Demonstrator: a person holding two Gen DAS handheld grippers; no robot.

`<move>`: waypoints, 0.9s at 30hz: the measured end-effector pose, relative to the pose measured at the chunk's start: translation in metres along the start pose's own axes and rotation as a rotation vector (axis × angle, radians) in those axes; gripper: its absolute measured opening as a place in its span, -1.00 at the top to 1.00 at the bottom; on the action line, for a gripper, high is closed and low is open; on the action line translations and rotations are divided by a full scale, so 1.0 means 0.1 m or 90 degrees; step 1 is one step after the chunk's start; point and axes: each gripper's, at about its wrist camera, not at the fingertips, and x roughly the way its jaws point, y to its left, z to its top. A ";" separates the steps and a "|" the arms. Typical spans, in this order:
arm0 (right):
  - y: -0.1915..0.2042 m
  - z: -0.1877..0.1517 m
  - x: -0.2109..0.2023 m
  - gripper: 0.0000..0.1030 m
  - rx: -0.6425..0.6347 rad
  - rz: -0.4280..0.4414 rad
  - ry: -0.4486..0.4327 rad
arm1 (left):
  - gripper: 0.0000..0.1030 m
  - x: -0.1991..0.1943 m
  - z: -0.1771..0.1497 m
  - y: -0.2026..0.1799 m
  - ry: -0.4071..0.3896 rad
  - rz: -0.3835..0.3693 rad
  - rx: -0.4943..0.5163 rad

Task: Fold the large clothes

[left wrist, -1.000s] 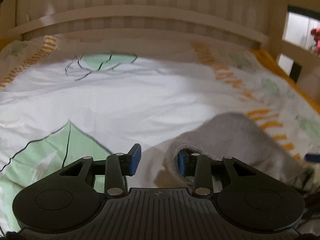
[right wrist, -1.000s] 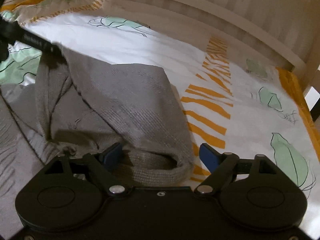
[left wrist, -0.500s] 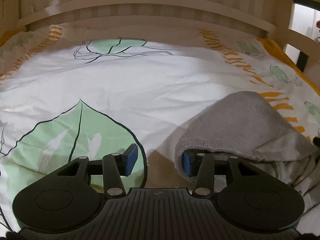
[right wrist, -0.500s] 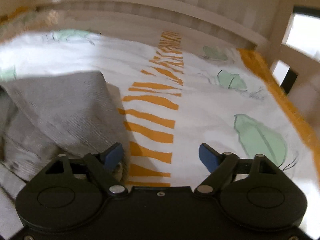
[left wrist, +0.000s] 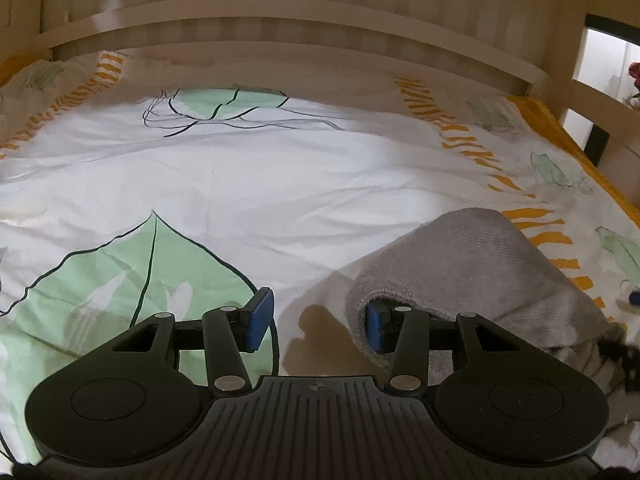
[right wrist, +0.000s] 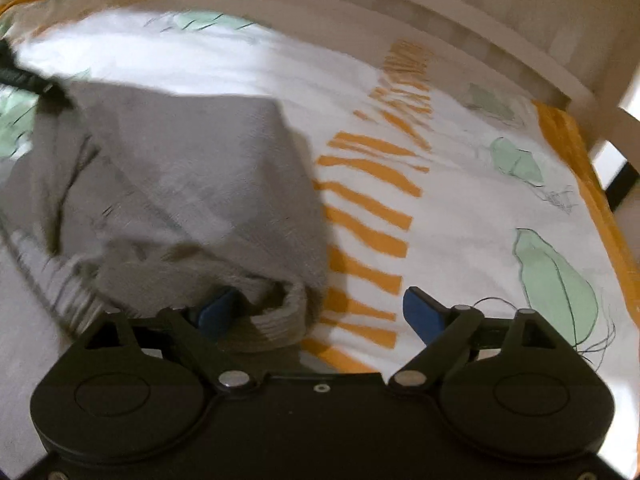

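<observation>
A grey knitted garment lies bunched on the bed at the lower right of the left wrist view. My left gripper is open, its right finger tucked under the garment's ribbed hem and its left finger over bare sheet. In the right wrist view the same garment fills the left half, blurred. My right gripper is open, its left finger against a ribbed cuff and its right finger over the sheet. Nothing is pinched in either gripper.
The bed has a white sheet printed with green leaves and orange stripes. A pale wooden slatted rail runs along the far side, with a post at the right. An orange border marks the bed's right edge.
The right gripper swung right off the garment half a second ago and has swung back left over it. The left gripper stays open with its right finger under the hem.
</observation>
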 end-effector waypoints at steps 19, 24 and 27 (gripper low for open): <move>-0.17 0.09 -0.13 0.63 0.018 0.037 -0.140 | -0.02 -0.09 -0.38 0.01 0.029 0.033 0.128; -0.25 -0.24 0.10 0.23 0.046 0.073 -0.047 | -0.07 -0.07 -0.33 0.04 0.060 0.018 0.135; -0.30 -0.22 -0.01 -0.09 0.062 0.077 -0.047 | -0.07 -0.23 -0.24 0.03 0.059 0.004 0.169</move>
